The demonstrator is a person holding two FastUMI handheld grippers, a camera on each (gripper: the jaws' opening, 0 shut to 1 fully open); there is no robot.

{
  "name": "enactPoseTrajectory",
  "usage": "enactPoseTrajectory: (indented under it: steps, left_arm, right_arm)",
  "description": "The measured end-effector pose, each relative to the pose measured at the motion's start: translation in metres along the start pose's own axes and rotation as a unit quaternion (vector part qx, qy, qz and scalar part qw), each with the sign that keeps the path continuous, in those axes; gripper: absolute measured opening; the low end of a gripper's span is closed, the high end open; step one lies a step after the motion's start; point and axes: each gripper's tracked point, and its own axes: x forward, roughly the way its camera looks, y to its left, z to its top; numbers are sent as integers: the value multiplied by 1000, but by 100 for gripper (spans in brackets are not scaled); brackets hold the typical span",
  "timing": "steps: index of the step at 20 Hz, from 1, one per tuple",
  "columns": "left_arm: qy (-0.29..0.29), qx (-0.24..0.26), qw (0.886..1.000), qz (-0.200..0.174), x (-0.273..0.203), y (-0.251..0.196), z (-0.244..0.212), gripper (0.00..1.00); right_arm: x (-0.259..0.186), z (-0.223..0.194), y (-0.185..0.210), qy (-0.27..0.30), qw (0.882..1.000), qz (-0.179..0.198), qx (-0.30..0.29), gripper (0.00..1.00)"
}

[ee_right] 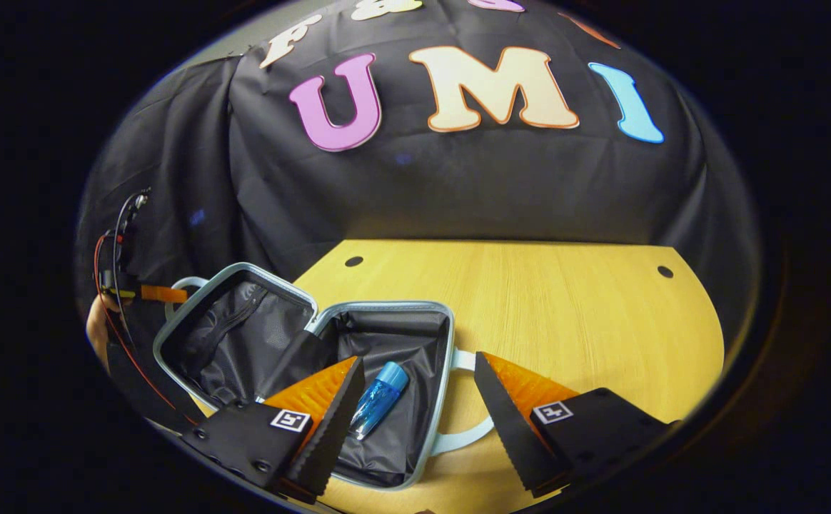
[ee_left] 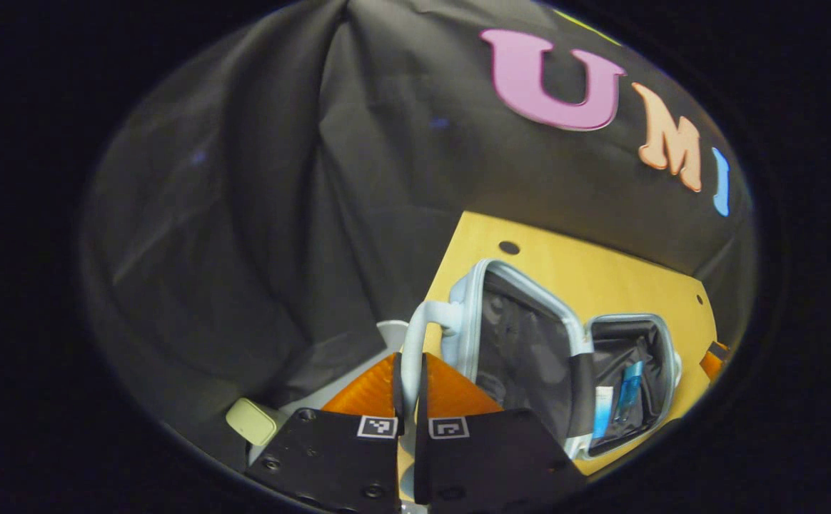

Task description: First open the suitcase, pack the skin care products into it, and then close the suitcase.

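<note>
Left gripper [ee_left: 410, 400]: orange fingers pressed together on the pale handle [ee_left: 415, 343] fixed to the raised half of the suitcase; both pads pinch the loop from either side.
Handle: curves up from between the fingers to the edge of the lid [ee_left: 522, 343], which stands tilted up off the table.
Right gripper [ee_right: 415, 407]: fingers spread wide, holding nothing; the left finger hangs over the open base of the suitcase, the right finger over bare wood beside it.
Suitcase [ee_right: 430, 442]: light blue shell, black lining, lying open on the wooden table [ee_right: 565, 321] near its left side, two halves joined at a hinge in the middle.
Blue bottle [ee_right: 380, 400]: lies flat in the base half, long axis slanting, blue cap pointing up and to the right toward the far wall, clear body toward the camera.
Second product [ee_left: 603, 410]: a pale tube lies beside the blue bottle in the same half, seen in the left gripper view; its details are too small to tell.
Side handle [ee_right: 469, 428]: pale loop on the base's outer wall, between the right gripper's fingers but not touched.
Person's hand [ee_right: 96, 325]: at the far left, behind the lid, holding the left gripper.
</note>
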Motion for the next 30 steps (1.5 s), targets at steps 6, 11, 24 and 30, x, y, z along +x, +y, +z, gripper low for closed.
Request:
enactPoseTrajectory:
  steps: [6,11,24,30]
  left_arm:
    - [-65,33,997,-37,-67,-104,49,1]
    - [-89,43,987,-125,-94,-220,62,1]
    - [0,61,959,-277,-69,-421,-9,4]
    - [59,74,950,-298,-42,-462,-62,4]
  right_arm:
    - [-39,11,-34,-21,999,40,-28,97]
    - [-64,11,-79,-27,999,42,-20,97]
    - [-110,-1,-190,-31,999,-32,14,97]
    - [-128,-8,-226,-30,997,-66,26,97]
